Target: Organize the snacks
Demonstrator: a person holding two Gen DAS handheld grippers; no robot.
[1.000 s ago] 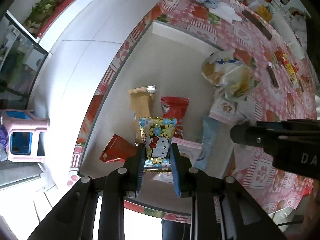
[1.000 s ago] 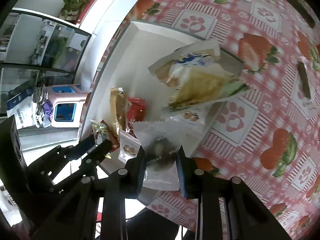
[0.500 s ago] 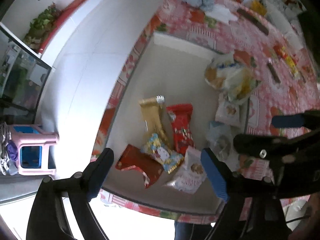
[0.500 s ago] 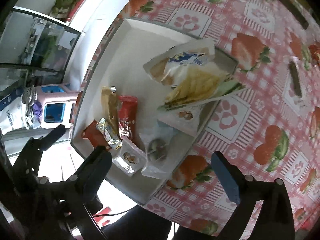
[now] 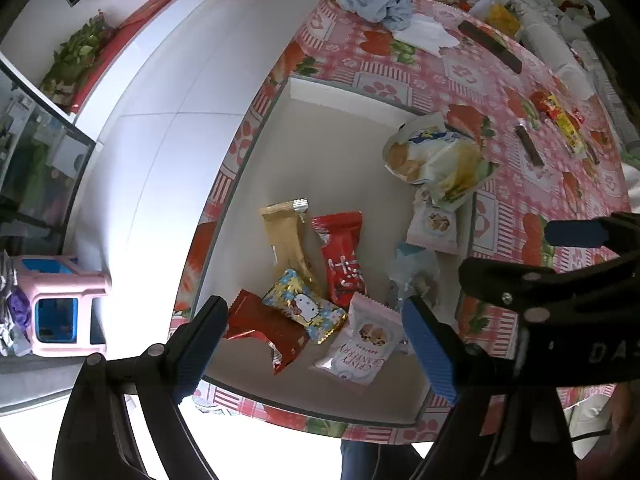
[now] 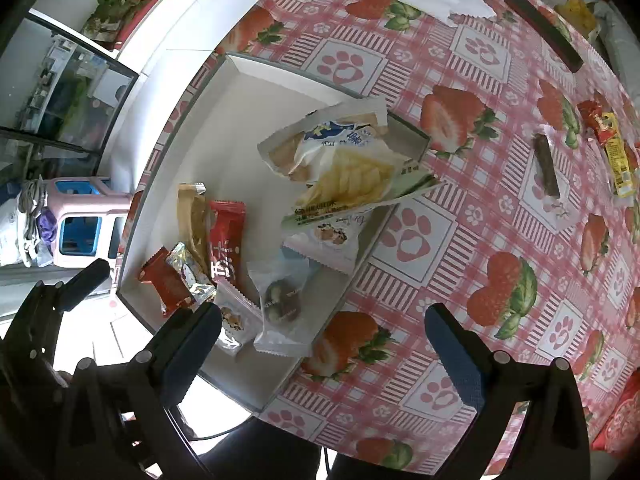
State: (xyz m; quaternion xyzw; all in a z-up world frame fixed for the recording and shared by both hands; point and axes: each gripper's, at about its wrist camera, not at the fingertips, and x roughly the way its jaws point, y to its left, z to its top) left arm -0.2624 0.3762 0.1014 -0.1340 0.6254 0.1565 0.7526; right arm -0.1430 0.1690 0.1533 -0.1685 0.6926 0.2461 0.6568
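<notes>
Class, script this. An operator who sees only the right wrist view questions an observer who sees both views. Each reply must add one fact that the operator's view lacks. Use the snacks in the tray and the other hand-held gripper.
Operator: What is printed on the crumpled foil packet in the tray?
Observer: A Hello Kitty face among blue and yellow flowers.
Operator: Is the left hand-held gripper holding anything?
Observer: No. Its jaws stand wide open above the near end of the tray, with nothing between them.
</notes>
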